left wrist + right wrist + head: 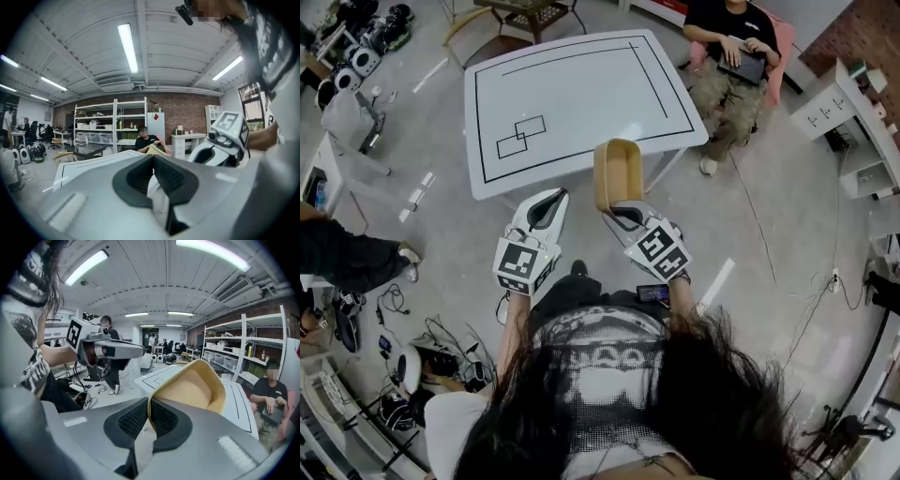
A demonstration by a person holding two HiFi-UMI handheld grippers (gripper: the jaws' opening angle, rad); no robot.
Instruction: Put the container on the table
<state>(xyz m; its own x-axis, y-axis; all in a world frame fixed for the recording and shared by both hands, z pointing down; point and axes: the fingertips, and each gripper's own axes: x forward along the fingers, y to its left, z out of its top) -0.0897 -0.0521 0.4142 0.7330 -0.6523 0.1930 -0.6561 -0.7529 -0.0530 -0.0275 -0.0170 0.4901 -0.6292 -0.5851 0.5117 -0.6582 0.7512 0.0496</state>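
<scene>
A tan, open-topped container [617, 172] hangs in the air just off the near edge of the white table [581, 94] with black lines. My right gripper [618, 212] is shut on the container's near rim. In the right gripper view the black pads [161, 420] pinch the thin wall of the container [192, 387], and the table [236, 401] lies beyond it. My left gripper [551, 199] is beside it on the left, shut with nothing in it. In the left gripper view its pads [171, 176] meet, and the container [155, 150] peeks out behind them.
A person sits on a pink chair [733, 66] past the table's right corner. A white shelf unit [848, 122] stands at the far right. Cables and gear [422, 361] litter the floor at the left, where another person's leg [356, 258] reaches in.
</scene>
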